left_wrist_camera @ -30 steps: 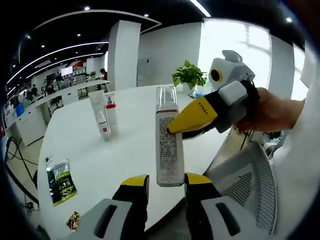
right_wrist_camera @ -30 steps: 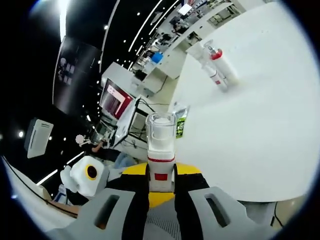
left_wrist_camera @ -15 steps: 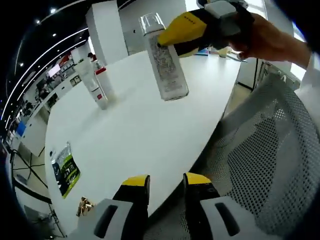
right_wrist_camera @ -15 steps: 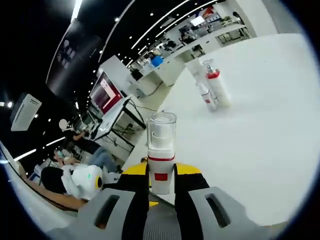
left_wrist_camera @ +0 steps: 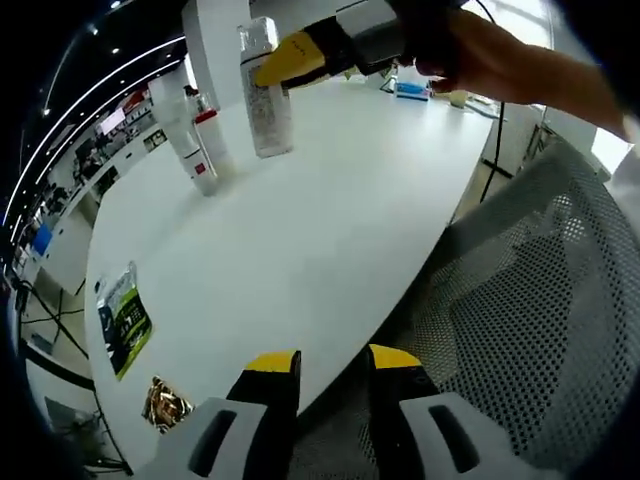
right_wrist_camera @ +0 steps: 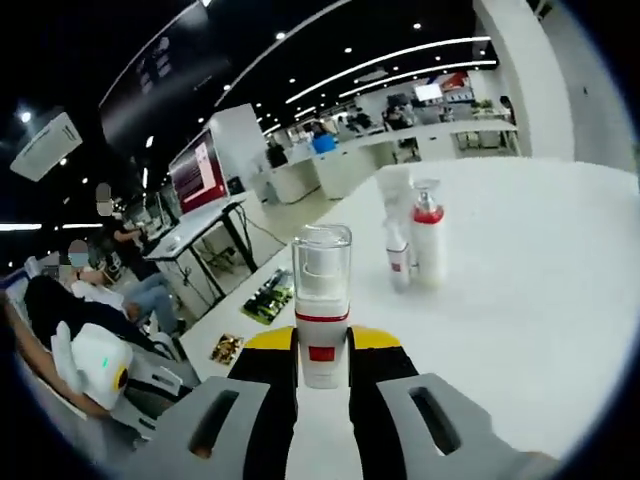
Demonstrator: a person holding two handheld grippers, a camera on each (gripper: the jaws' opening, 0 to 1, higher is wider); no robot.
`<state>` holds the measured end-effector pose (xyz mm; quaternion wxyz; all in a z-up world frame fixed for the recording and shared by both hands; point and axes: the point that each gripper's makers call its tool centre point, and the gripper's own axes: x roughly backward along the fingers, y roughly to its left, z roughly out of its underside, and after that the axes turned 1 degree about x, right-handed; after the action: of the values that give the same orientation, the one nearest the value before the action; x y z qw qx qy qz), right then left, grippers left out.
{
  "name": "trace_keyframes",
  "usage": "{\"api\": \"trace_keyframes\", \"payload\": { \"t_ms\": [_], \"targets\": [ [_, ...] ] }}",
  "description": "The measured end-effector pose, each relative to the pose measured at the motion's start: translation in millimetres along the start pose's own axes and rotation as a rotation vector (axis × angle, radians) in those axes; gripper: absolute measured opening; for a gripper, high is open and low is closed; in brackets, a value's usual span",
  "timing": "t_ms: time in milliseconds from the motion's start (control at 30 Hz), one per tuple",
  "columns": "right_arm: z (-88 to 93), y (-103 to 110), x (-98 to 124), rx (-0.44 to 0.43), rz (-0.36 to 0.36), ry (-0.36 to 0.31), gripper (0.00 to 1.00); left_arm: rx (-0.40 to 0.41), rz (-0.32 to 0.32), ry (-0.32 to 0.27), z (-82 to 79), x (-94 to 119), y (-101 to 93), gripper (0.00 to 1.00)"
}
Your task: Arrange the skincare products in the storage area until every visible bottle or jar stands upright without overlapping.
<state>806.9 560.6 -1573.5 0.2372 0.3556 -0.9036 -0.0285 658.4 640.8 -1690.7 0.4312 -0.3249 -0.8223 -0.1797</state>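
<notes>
Bottle (right_wrist_camera: 322, 300) sits clamped in my right hand-held gripper (right_wrist_camera: 322, 362), near the upright pair (left_wrist_camera: 195, 140) on the surface (left_wrist_camera: 300, 230), not yet released; my left hand-held gripper (left_wrist_camera: 320, 365) hangs open, empty.

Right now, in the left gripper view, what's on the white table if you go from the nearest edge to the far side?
Gold wrapper → green packet → red-capped bottle beside a white tube → clear-capped bottle held by the right tool.
</notes>
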Motion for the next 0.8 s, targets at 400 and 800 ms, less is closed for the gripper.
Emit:
{"api": "trace_keyframes", "payload": {
  "t_ms": [400, 800],
  "targets": [
    [-16.5, -34.2, -38.0, -0.002, 0.068, -0.105, 0.16, 0.010, -0.002, 0.034, 7.0, -0.7, 1.3, 0.26],
    [-1.3, -80.9, -86.4, 0.002, 0.199, -0.075, 0.16, 0.030, 0.005, 0.025, 5.5, 0.6, 0.3, 0.26]
  ]
}}
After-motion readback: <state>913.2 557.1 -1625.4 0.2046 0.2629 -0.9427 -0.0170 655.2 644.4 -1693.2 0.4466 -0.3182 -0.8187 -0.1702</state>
